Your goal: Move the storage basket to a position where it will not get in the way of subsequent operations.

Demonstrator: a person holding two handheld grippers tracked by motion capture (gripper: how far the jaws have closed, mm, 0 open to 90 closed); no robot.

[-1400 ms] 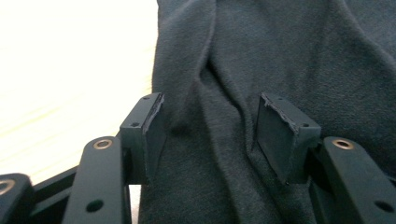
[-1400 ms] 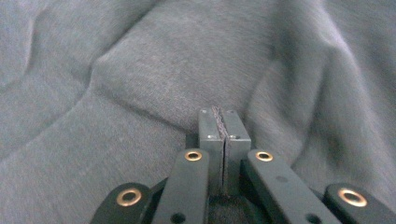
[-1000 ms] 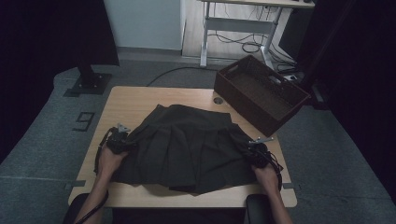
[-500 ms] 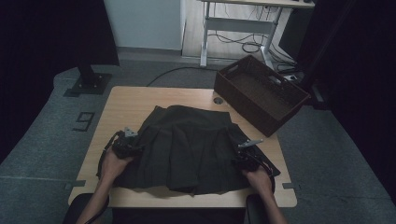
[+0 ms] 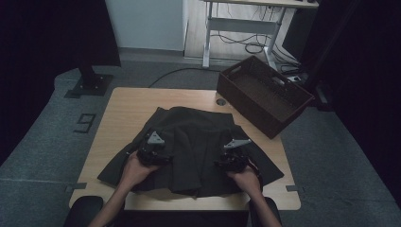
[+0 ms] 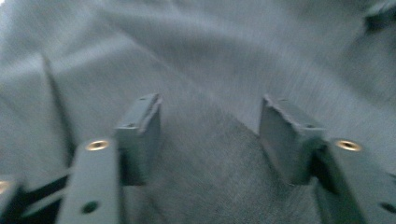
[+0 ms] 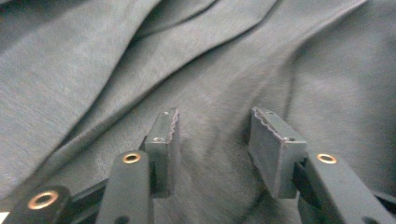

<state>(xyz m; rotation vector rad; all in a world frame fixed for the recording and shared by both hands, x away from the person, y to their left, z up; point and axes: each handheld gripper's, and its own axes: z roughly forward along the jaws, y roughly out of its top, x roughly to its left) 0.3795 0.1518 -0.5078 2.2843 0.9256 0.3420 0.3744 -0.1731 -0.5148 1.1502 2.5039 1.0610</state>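
Both claws further inward over the dark skirt (image 5: 194, 142), open.

both tongs (image 5: 153, 152) moved inward over garment (image 5: 198, 137)

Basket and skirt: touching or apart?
Apart. The high view shows bare table between the brown basket, which overhangs the far right corner, and the dark skirt spread mid-table.

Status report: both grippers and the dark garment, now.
Left gripper open, jaws apart over cloth. Right gripper open, same. Dark pleated fabric garment spread flat on the light wooden table. Brown rectangular basket at far right corner, clear of work.
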